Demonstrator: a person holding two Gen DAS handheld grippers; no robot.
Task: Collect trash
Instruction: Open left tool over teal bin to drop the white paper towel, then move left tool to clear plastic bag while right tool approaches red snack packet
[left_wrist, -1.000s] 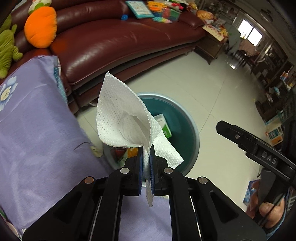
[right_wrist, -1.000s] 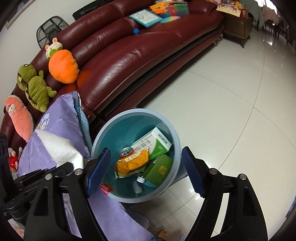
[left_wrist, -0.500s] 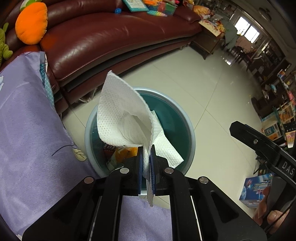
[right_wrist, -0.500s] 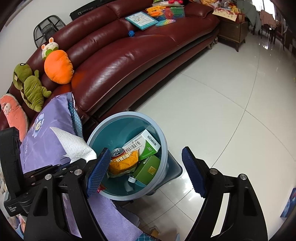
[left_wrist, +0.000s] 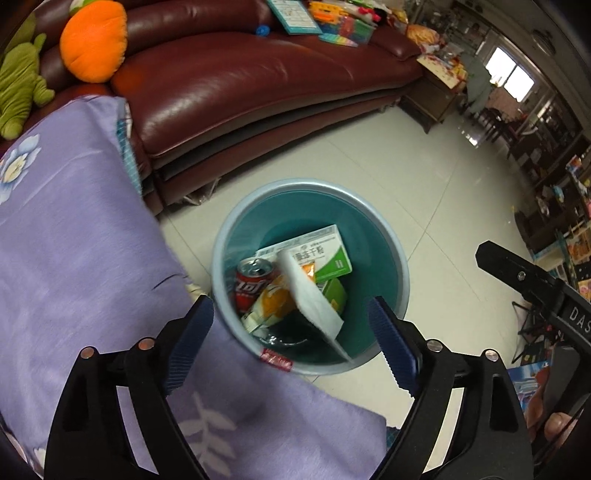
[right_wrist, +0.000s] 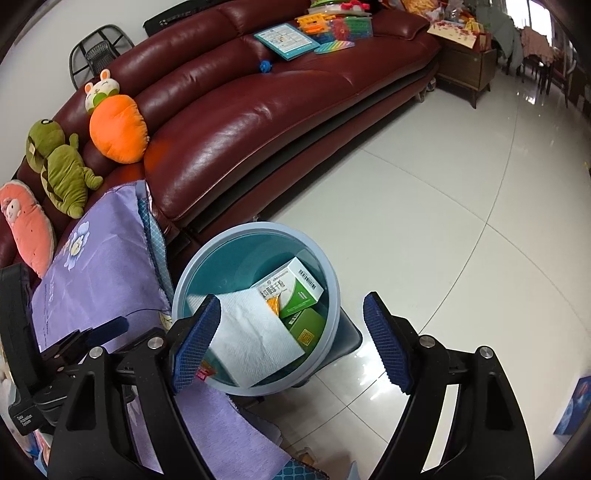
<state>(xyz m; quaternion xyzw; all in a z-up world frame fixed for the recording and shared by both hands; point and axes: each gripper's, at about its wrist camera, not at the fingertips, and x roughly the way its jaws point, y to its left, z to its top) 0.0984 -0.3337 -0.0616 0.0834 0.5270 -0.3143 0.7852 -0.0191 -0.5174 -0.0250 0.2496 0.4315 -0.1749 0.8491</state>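
Note:
A round blue trash bin (left_wrist: 402, 273) (right_wrist: 332, 280) stands on the floor beside the purple-covered surface. Inside lie a white paper towel (left_wrist: 310, 295) (right_wrist: 251, 332), a green and white box (left_wrist: 325, 254) (right_wrist: 291, 288), a red soda can (left_wrist: 255, 280) and an orange snack bag (left_wrist: 273, 302). My left gripper (left_wrist: 291, 336) is open and empty just above the bin's near rim. My right gripper (right_wrist: 291, 339) is open and empty, also above the bin. The left gripper's body shows at the lower left of the right wrist view (right_wrist: 74, 347).
A dark red leather sofa (right_wrist: 258, 110) with plush toys (right_wrist: 114, 125) and colourful items stands behind the bin. A purple floral cloth (left_wrist: 74, 240) covers the surface at left. White tiled floor (right_wrist: 443, 203) spreads to the right, with a wooden cabinet (right_wrist: 465, 70) beyond.
My left gripper has opened and let go of the paper towel, which has dropped into the bin. The right gripper stays open over the bin.

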